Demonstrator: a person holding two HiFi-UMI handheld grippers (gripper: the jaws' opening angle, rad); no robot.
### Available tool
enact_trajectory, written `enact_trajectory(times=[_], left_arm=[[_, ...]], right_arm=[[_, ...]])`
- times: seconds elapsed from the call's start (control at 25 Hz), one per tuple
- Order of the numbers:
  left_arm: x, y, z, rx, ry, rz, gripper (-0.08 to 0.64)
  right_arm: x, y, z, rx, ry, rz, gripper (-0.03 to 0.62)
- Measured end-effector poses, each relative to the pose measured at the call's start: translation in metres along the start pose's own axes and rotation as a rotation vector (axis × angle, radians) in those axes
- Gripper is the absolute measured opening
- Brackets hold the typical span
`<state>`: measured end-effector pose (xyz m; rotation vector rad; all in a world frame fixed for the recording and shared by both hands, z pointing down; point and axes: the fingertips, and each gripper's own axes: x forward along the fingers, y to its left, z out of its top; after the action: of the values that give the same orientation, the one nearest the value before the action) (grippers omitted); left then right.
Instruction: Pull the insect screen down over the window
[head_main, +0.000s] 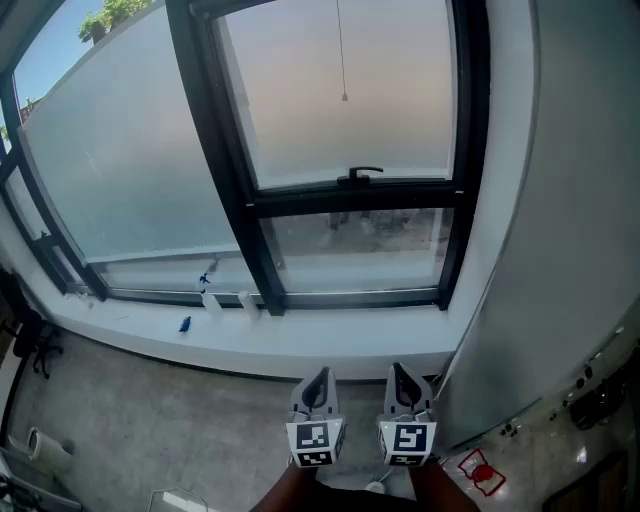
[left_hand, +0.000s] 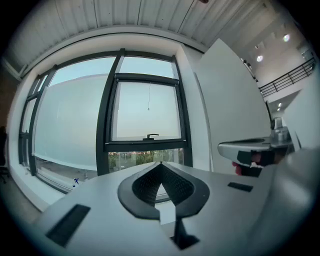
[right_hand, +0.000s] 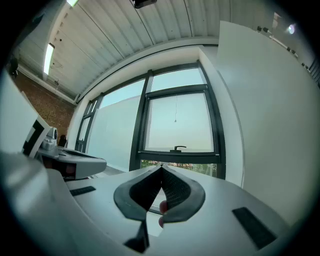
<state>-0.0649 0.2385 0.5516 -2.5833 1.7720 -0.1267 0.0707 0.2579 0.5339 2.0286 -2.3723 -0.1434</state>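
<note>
Nearest, the left gripper (head_main: 320, 378) and right gripper (head_main: 400, 372) sit level side by side, each with its jaws pressed together and empty. Just ahead, a white sill (head_main: 300, 342) lies across the way, with a small blue item (head_main: 185, 324) off left and a white wall (head_main: 570, 200) close on the right. Beyond stands the black-framed window (head_main: 350, 200), with a handle (head_main: 360, 175) on its crossbar. A thin pull cord (head_main: 341, 50) hangs above in the hazy upper pane; whether that haze is the insect screen cannot be told.

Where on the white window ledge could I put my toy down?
The ledge is bare under the right window, between the dark middle post and the white wall. Left of the post it is busier: two small white pieces and a blue bit lie there.
</note>
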Motion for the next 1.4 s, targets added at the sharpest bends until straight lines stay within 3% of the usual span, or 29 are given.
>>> enact_trajectory(times=[1.4], left_arm=[[0.015,-0.017,0.002,0.003,0.003,-0.015,0.003]], right_arm=[[0.011,-0.015,-0.006,0.018,0.000,0.019,0.003]])
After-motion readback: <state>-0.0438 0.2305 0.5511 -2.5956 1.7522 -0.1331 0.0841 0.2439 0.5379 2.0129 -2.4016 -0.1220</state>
